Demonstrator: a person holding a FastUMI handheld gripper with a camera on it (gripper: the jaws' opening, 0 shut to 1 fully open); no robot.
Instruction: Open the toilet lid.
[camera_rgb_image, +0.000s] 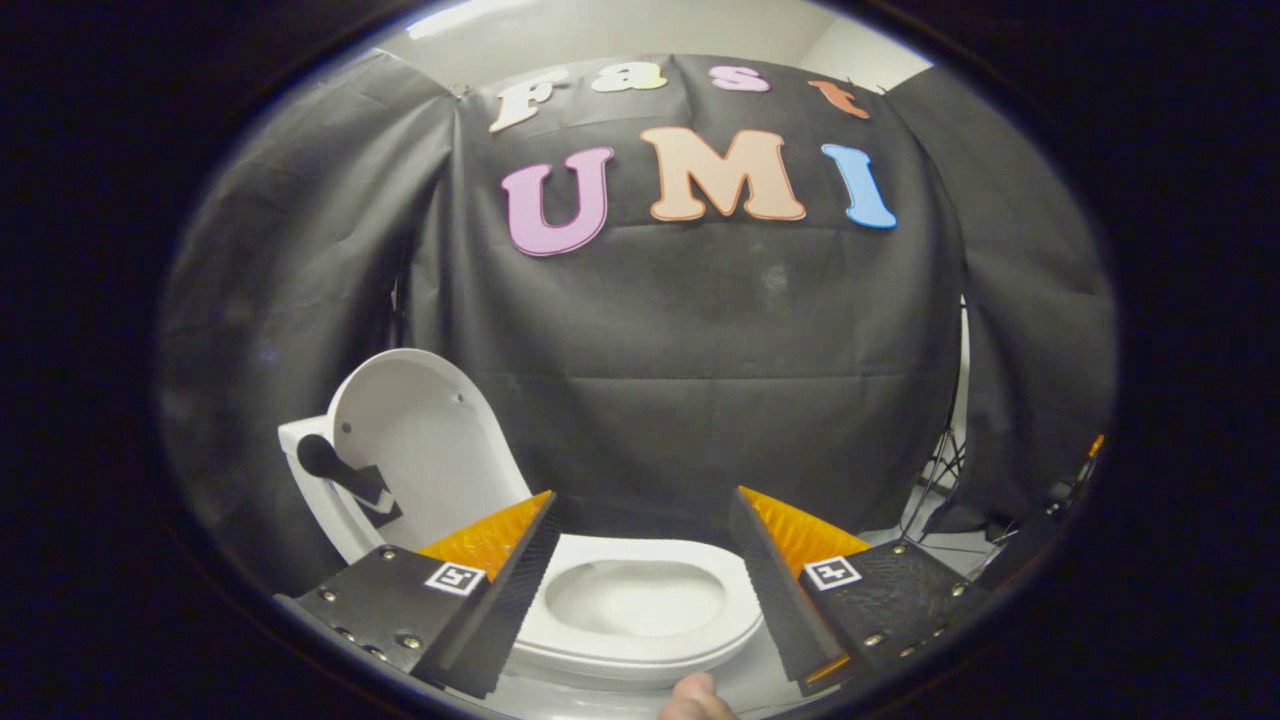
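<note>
- right now the gripper (640, 520) has its two fingers spread wide apart, pinching nothing and touching nothing.
- between the fingers, and a little below them, sits the white toilet bowl (640, 640) with its seat (745, 615) down around the oval opening.
- the toilet lid (425, 440) is already raised, standing upright and leaning back, beyond the left finger.
- a dark handle (340, 472) sticks out from the lid's inner face.
- a fingertip of a person (695, 700) shows just under the bowl's front rim.
- dark cloth (700, 350) hangs behind the toilet as the booth's wall.
</note>
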